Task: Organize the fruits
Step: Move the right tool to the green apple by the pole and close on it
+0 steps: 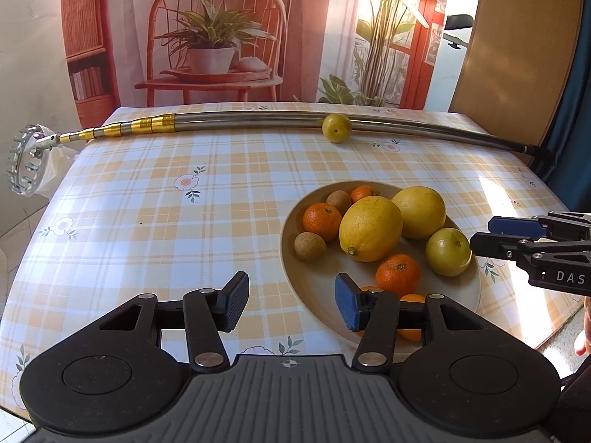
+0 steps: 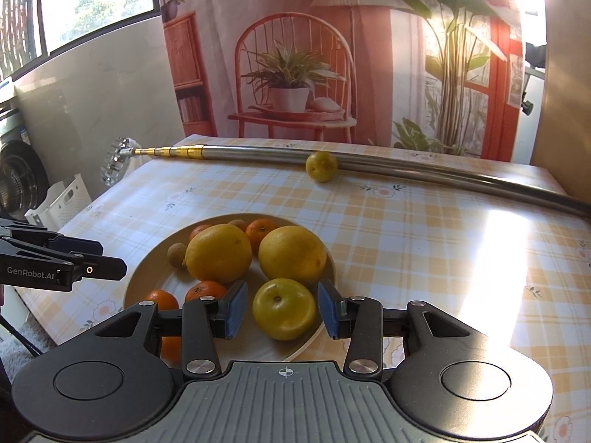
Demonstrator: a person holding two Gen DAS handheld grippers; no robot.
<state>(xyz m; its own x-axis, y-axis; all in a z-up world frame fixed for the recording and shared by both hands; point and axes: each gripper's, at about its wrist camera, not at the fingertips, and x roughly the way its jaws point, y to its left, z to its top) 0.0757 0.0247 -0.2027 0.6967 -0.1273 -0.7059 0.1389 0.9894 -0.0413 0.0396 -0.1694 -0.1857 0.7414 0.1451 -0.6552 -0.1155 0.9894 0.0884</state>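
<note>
Table [image 1: 155,221] is being covered by a plaid cloth; its left and far edges are being seen in the left wrist view, with a printed backdrop [image 1: 229,33] hanging just past the far edge. A long metal pole [image 1: 258,122] is lying along the far edge, its toothed head [image 1: 26,162] overhanging the left corner. A small yellow-green fruit [image 1: 336,128] is resting against the pole, well apart from everything else. Open cloth is being left across the whole left half of the table and on the sunlit right side [image 2: 480,258].

Plate [image 1: 321,288] is sitting right of centre and is being filled with two lemons [image 1: 370,229] [image 1: 419,212], several oranges [image 1: 322,221] [image 1: 398,274], brown round fruits [image 1: 309,246] and a green-yellow citrus [image 2: 284,308].

Left gripper [image 1: 291,301] is being held released, pads wide apart, over the plate's near-left rim with nothing between them; an orange is lying just past its right pad [image 1: 349,308].

Right gripper [image 2: 282,310] is being held released too, its pads straddling the green-yellow citrus at the plate's near-right edge. Gaps are being seen on both sides, so the fruit is not being clamped.
</note>
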